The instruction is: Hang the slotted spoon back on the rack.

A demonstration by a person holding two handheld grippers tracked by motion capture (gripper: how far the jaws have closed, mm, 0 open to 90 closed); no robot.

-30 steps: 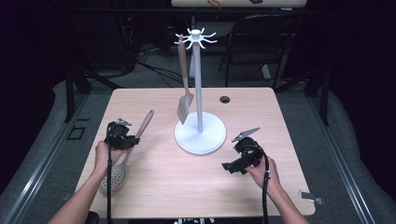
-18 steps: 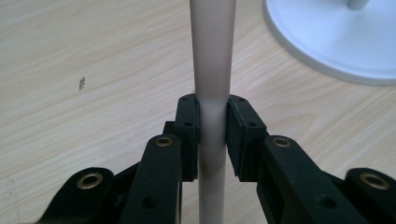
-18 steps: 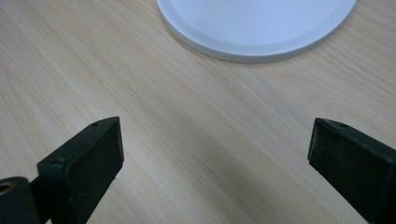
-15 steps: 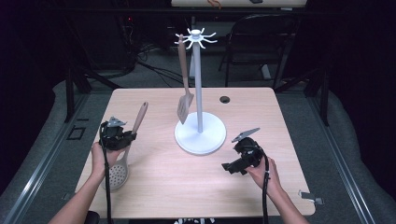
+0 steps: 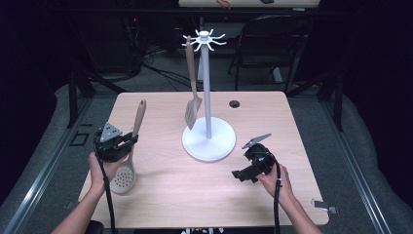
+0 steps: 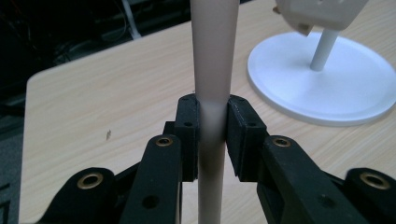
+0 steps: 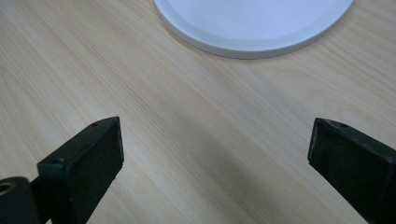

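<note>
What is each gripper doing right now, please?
Left gripper: closed on the handle of the slotted spoon.
Right gripper: open, holding nothing, over the table.

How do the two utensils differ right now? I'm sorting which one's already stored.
The skimmer has a round perforated head; the spatula has a flat slotted blade. The skimmer is clamped by its handle in the left tongs over the table; the spatula hangs from the white rack. Both share beige handles.

Matt wooden table (image 5: 160, 195) (pale grain), glossy white stand (image 5: 208, 142).
</note>
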